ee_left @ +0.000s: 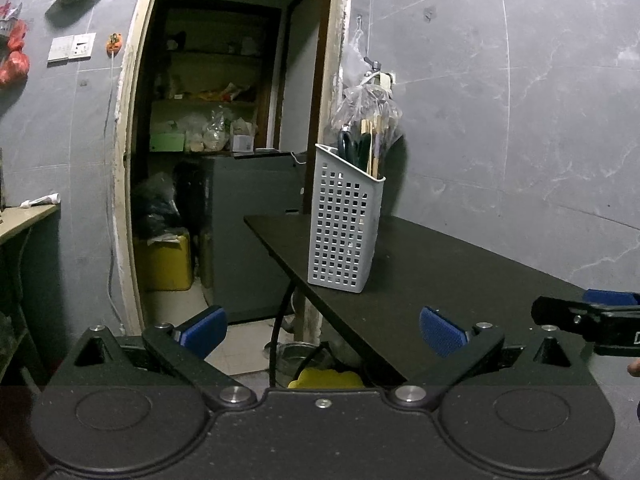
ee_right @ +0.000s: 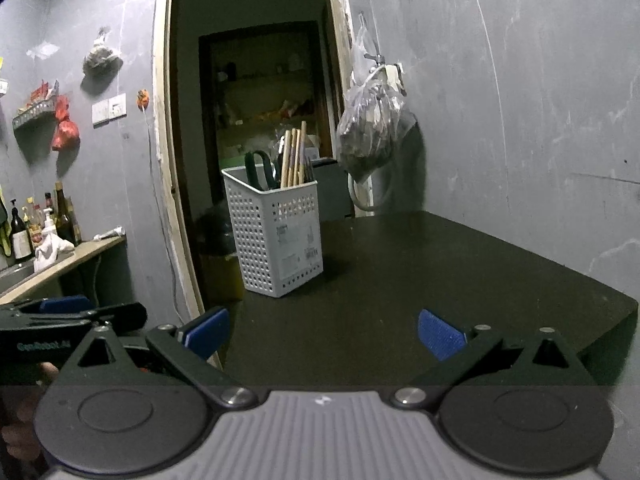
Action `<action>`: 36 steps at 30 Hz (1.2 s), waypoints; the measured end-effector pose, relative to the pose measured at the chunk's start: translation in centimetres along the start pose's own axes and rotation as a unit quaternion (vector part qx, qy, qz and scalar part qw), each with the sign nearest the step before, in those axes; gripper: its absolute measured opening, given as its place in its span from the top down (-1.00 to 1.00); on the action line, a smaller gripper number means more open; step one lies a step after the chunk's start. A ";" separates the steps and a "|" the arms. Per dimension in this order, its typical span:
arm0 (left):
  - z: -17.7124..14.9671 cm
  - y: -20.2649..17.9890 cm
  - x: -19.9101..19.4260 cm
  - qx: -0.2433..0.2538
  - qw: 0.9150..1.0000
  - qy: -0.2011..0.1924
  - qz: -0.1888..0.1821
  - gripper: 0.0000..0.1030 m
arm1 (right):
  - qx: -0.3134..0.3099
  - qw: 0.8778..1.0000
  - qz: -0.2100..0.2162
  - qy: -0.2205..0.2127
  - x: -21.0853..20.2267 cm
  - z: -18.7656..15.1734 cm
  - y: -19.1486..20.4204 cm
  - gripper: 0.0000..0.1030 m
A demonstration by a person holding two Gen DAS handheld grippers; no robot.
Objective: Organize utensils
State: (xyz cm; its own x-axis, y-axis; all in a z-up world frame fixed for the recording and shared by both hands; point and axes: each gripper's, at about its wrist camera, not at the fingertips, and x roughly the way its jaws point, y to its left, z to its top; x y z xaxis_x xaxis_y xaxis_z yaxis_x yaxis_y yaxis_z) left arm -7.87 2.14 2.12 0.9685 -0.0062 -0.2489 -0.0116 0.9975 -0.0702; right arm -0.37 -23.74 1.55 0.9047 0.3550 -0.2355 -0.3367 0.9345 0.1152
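Left gripper (ee_left: 322,334) held low off the table's near corner, jaws wide apart, nothing between them. Right gripper (ee_right: 322,334) likewise spread wide and empty, hovering over the black table (ee_right: 460,280). Grey perforated basket (ee_right: 276,236) upright near the table's left edge, close to the doorway (ee_right: 256,100). Inside the basket: wooden chopsticks (ee_right: 294,158) standing on end, dark-handled scissors (ee_right: 260,168) just beside them. Clear plastic bag (ee_right: 372,128) hanging on the grey wall behind the table. Bottles (ee_right: 36,220) lined up on a side counter at far left. Rest of the tabletop bare and dark.
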 end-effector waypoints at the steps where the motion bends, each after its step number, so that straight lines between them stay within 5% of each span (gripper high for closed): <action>1: 0.0 0.0 0.1 0.001 1.000 0.000 -0.001 -0.99 | -0.001 1.000 -0.002 0.001 0.1 -0.1 0.0 -1.00; 36: -0.4 0.0 0.4 0.009 1.000 -0.002 -0.002 -0.99 | 0.000 1.000 -0.007 0.010 0.9 -0.3 -0.3 -1.00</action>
State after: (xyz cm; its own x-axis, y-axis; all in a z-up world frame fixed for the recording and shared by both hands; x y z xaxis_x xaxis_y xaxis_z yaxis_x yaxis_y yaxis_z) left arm -7.58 2.11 1.68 0.9695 -0.0108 -0.2447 -0.0026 0.9985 -0.0542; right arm 0.44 -23.70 1.01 0.9041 0.3414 -0.2570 -0.3231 0.9397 0.1118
